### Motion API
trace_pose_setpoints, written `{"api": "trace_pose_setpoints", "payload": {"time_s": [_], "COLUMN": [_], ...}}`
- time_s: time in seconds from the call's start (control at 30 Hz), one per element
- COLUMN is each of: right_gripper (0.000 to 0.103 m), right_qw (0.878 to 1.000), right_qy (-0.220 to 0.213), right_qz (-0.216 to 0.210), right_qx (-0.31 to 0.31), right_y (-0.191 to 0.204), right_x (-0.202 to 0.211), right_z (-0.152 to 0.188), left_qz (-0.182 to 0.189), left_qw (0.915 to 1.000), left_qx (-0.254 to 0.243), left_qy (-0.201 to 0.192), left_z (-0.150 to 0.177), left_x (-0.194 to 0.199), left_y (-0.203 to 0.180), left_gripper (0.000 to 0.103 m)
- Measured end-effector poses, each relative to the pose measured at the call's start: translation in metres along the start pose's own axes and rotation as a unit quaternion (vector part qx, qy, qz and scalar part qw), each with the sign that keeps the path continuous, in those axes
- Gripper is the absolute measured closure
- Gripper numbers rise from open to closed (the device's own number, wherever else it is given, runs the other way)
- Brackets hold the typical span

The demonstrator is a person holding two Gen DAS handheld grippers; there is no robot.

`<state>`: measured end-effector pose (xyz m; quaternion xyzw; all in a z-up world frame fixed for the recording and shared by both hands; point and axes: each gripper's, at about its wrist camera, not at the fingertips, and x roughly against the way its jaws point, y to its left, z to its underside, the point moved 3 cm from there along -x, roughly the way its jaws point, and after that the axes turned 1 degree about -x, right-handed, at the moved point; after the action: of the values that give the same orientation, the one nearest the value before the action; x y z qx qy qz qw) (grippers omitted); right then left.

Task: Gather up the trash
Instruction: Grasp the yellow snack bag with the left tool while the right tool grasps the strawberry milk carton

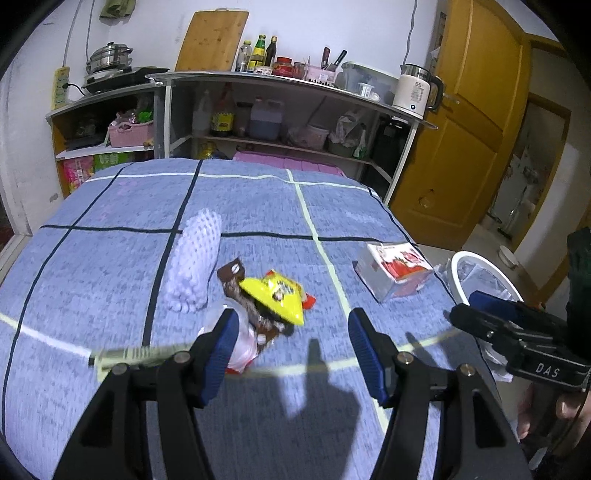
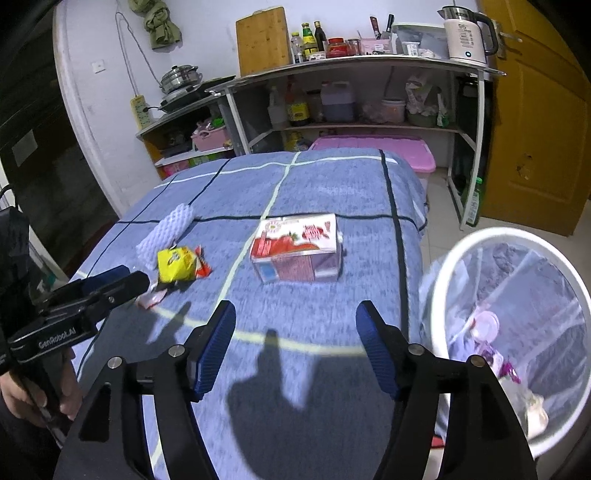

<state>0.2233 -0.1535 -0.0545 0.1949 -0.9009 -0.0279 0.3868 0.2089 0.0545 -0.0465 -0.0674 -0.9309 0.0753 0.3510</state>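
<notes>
A yellow snack wrapper [image 1: 275, 297] [image 2: 175, 264] lies on the blue checked cloth with a brown wrapper [image 1: 236, 282] and a clear plastic wrapper [image 1: 245, 345] under it. A white foam net sleeve [image 1: 195, 258] [image 2: 164, 230] lies to their left. A red and white carton [image 1: 395, 271] [image 2: 297, 247] sits to the right. My left gripper [image 1: 291, 349] is open, just short of the wrappers, its left finger at the clear plastic. My right gripper [image 2: 297, 345] is open and empty, short of the carton. A white-rimmed trash bin [image 2: 509, 332] [image 1: 484, 277] stands off the table's right edge with trash inside.
Shelves [image 1: 280, 110] with bottles, a kettle [image 2: 465, 35] and a pot stand behind the table. A pink storage box [image 2: 373, 147] sits on the floor beyond it. A wooden door [image 1: 465, 140] is at the right.
</notes>
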Motion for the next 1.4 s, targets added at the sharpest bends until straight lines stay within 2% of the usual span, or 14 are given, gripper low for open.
{"api": "trace_pose_setpoints", "payload": {"time_s": [0.27, 0.47, 0.67, 0.8, 0.97, 1.1, 1.2, 1.4], "right_gripper": [0.029, 0.029, 0.029, 0.029, 0.033, 0.033, 0.033, 0.033], "right_qw": [1.000, 1.000, 0.999, 0.999, 0.996, 0.994, 0.994, 0.996], "right_qy": [-0.001, -0.007, 0.011, 0.041, 0.058, 0.066, 0.057, 0.009], "right_qz": [0.011, 0.021, 0.025, -0.011, -0.062, -0.081, -0.090, -0.050], "right_qx": [0.021, -0.012, -0.025, -0.034, -0.004, 0.028, 0.037, 0.076], "right_y": [0.007, -0.007, -0.010, -0.008, 0.014, 0.027, 0.026, 0.015], "right_x": [-0.033, -0.047, -0.063, -0.069, -0.058, -0.048, -0.040, -0.038], "right_z": [-0.022, -0.037, -0.041, -0.034, -0.016, -0.003, -0.001, -0.023], "left_qz": [0.003, 0.007, 0.016, 0.027, 0.029, 0.026, 0.022, 0.022], "left_qw": [0.9998, 0.9997, 0.9996, 0.9993, 0.9991, 0.9991, 0.9990, 0.9989], "left_qx": [0.001, 0.009, 0.011, 0.015, 0.026, 0.032, 0.038, 0.040], "left_qy": [0.019, 0.020, 0.021, 0.022, 0.017, 0.011, 0.009, 0.004], "left_z": [-0.010, -0.014, -0.020, -0.019, -0.016, -0.013, -0.011, -0.010], "left_x": [-0.025, -0.034, -0.040, -0.040, -0.032, -0.023, -0.019, -0.011], "left_y": [0.002, 0.006, 0.004, 0.005, 0.008, 0.015, 0.019, 0.022], "left_gripper": [0.039, 0.039, 0.039, 0.039, 0.039, 0.039, 0.039, 0.039]}}
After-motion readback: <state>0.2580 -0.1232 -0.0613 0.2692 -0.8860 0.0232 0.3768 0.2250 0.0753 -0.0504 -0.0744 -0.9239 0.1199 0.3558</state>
